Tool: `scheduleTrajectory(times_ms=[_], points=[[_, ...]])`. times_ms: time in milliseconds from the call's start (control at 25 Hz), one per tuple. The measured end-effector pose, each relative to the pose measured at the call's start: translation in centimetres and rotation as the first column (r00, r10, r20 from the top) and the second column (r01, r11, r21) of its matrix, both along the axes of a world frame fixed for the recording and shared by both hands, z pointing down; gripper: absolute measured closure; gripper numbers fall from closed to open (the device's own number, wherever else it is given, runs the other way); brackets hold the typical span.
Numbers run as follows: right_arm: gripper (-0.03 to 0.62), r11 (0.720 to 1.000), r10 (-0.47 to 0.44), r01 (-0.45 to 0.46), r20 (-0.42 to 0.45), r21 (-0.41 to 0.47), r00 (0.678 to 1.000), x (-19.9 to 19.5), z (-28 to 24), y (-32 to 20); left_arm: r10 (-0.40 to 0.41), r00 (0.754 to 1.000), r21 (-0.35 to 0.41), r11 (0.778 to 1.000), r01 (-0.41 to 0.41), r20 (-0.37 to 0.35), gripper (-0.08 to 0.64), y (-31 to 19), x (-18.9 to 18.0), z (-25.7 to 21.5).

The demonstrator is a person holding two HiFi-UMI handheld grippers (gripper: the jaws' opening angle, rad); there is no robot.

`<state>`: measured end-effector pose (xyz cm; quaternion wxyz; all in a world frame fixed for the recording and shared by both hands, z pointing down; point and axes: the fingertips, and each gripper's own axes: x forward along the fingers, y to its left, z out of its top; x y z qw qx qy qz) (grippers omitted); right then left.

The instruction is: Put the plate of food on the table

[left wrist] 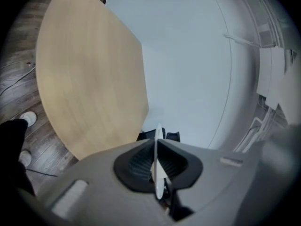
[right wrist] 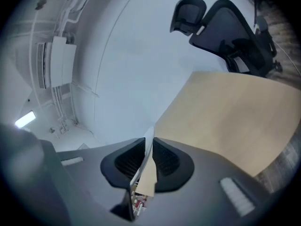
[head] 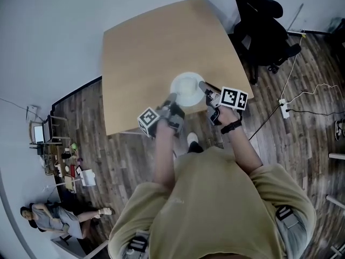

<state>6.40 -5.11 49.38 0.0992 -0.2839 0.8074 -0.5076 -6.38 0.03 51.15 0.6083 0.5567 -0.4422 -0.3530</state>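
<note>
Item 1. Plate (head: 188, 89): white, round, pale inside; food on it not made out from the head view. Positioned over the near part of the table (head: 156, 42), between the two grippers. Contact with the tabletop: cannot tell. Seen edge-on as a thin white rim (left wrist: 157, 166) in the left gripper view and again (right wrist: 146, 147) in the right gripper view.

Item 2. Left gripper (head: 173, 97): jaws closed onto the plate's left rim, ribbed black pads pressed to either side of the thin edge (left wrist: 157, 142). Marker cube (head: 148, 121) just behind, on the near side.

Item 3. Right gripper (head: 204, 85): jaws likewise clamped on the plate's right rim, the rim running up through the narrow slit between the pads (right wrist: 148, 145). Marker cube (head: 234, 98) at its rear.

Item 4. Table: light wood, rounded corners, top bare apart from the plate; visible beyond the jaws in both gripper views (left wrist: 84, 79) (right wrist: 235, 117).

Item 5. Office chair (head: 261, 20): black, high-backed, beside the table's right edge, near the wall (head: 48, 31).

Item 6. Power strip (head: 284, 108): white, on the dark plank floor (head: 302, 144) right of the table, cables attached.

Item 7. Seated person (head: 51, 217): lower left, well apart from the table.
</note>
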Motion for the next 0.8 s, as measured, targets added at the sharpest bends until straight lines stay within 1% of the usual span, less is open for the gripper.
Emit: scheduleTrajectory(times_ms=[160, 240, 320, 400, 520, 680, 800], points=[[0.538, 0.997, 0.029, -0.026, -0.054, 0.066, 0.998, -2.6, -0.8, -3.1, 0.023, 1.0, 0.023, 0.999, -0.023, -0.003, 0.546, -3.5, -2.6, -0.9], [0.538, 0.995, 0.046, -0.039, -0.077, 0.093, 0.996, -4.3, -1.1, -4.3, 0.024, 1.0, 0.026, 0.999, -0.023, -0.006, 0.546, -4.9, -4.4, -0.9], [0.531, 0.992, 0.058, -0.044, -0.12, 0.121, 0.991, -6.3, -1.1, -5.4, 0.021, 1.0, 0.025, 0.999, -0.021, -0.01, 0.546, -6.2, -6.4, -0.6], [0.523, 0.99, 0.064, -0.042, -0.159, 0.138, 0.985, -8.2, -0.7, -6.3, 0.02, 1.0, 0.021, 1.0, -0.019, -0.021, 0.545, -7.3, -8.3, -0.3], [0.523, 0.988, 0.081, -0.055, -0.186, 0.141, 0.979, -10.7, 0.1, -7.2, 0.029, 0.999, 0.021, 0.999, -0.029, -0.032, 0.545, -8.5, -10.7, 0.6], [0.515, 0.985, 0.112, -0.077, -0.23, 0.157, 0.967, -11.8, 1.6, -8.0, 0.066, 0.998, 0.05, 0.997, -0.064, -0.026, 0.545, -10.1, -12.0, 2.1], [0.514, 0.985, 0.118, -0.08, -0.265, 0.151, 0.957, -12.0, 2.8, -7.9, 0.074, 0.997, 0.039, 0.997, -0.074, -0.016, 0.545, -10.0, -12.1, 3.1]])
